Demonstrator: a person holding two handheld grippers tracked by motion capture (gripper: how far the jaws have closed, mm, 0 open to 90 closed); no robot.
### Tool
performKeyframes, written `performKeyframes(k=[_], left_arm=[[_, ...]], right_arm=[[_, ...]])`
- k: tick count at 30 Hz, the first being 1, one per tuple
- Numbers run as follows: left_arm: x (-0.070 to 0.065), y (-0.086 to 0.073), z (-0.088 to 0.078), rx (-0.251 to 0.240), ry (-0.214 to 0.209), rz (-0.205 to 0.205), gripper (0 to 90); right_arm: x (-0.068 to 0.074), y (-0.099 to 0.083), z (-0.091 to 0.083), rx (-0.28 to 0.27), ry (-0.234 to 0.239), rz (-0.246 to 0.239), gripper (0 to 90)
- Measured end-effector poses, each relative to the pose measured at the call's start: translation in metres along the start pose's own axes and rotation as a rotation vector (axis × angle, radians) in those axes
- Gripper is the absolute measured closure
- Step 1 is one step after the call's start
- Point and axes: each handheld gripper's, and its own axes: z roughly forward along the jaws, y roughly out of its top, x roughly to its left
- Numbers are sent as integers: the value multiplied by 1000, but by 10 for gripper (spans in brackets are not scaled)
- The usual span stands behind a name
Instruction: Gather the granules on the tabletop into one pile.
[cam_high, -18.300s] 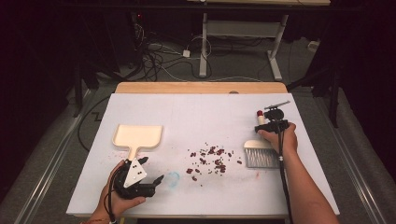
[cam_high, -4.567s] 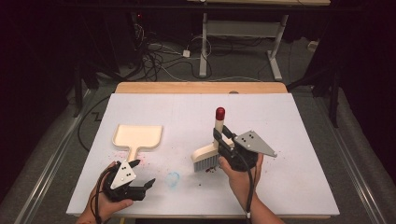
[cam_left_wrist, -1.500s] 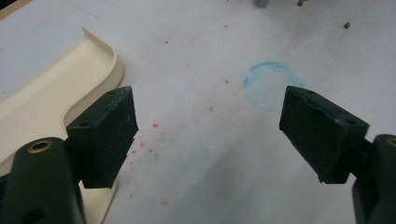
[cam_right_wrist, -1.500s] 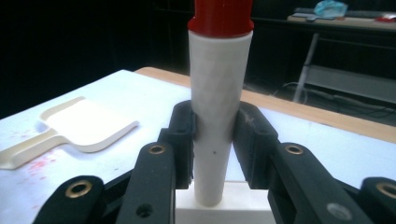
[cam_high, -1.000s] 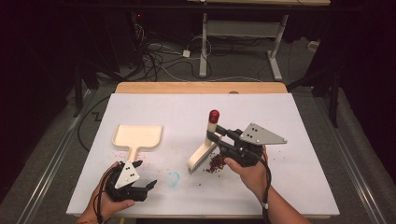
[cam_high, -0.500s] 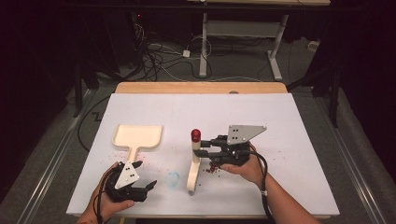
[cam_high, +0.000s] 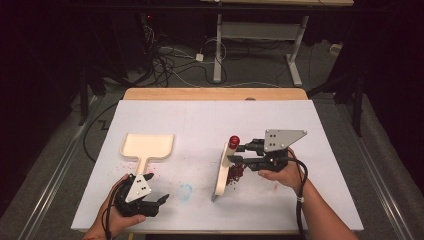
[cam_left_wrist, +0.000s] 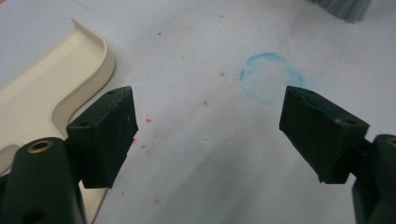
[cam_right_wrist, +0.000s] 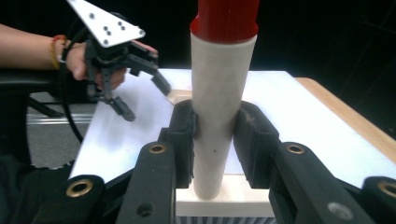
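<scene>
My right tool (cam_high: 239, 154) clamps the brush (cam_high: 222, 167) by its red-capped handle, bristle edge down on the table (cam_high: 200, 115) just left of the red crumbs (cam_high: 235, 172) — placed to push them toward the dustpan (cam_high: 146, 147). The pan lies flat, well apart and empty. My left tool (cam_high: 159, 204) waits wide open near its handle — holding nothing.

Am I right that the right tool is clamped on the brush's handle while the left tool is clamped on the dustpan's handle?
Not quite. The right tool does clamp the brush handle, but the left gripper view shows the left tool open with nothing between its jaws, the dustpan lying beside it.
</scene>
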Motion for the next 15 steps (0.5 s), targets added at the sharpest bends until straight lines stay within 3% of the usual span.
performKeyframes(k=[7, 10, 15], left_arm=[[1, 0, 0, 0, -2, -3, 185], [1, -1, 0, 4, -1, 0, 185], [1, -1, -2, -1, 0, -1, 185]], right_arm=[[2, 9, -13, -29, -90, -11, 700], [12, 15, -20, -59, -141, -11, 699], [35, 21, -33, -82, -252, 50, 700]])
